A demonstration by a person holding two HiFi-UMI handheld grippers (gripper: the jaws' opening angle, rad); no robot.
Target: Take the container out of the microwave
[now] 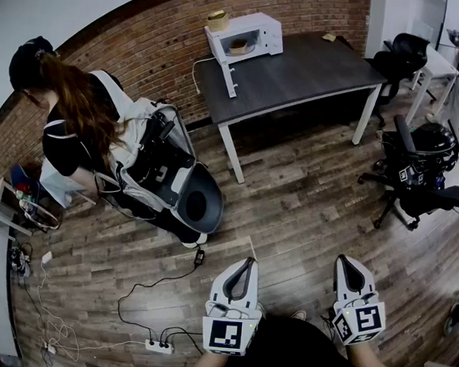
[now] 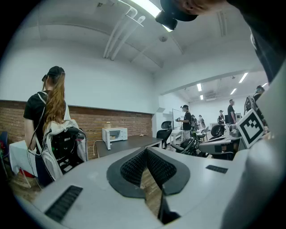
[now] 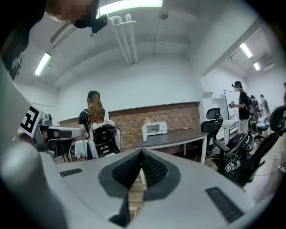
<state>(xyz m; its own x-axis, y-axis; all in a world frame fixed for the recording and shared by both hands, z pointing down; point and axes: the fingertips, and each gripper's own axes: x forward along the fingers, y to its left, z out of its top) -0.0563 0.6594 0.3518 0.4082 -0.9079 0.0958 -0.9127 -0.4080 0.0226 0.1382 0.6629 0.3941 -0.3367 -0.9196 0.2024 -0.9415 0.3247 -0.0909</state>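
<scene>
White microwave point(image 1: 265, 27) sits open at the top of the frame, far off, container point(image 1: 241, 47) not yet out. The fingers of the left gripper point(image 1: 246, 263) and right gripper point(image 1: 347, 262) are pressed together, holding nothing.

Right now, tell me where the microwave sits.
The microwave stands top centre in the head view, on the far left corner of the dark table, against the brick wall, its door swung open.

The floor point(image 1: 314, 209) is laid in matt, grained wood planks, and the wall point(image 1: 145, 45) is built of rough brick. The table point(image 1: 309, 74) is topped in a dark matt finish. The left tongs point(image 2: 145, 151) and right tongs point(image 3: 140, 154) are shelled in smooth grey plastic and lined with ribbed black pads point(image 2: 132, 167).
</scene>
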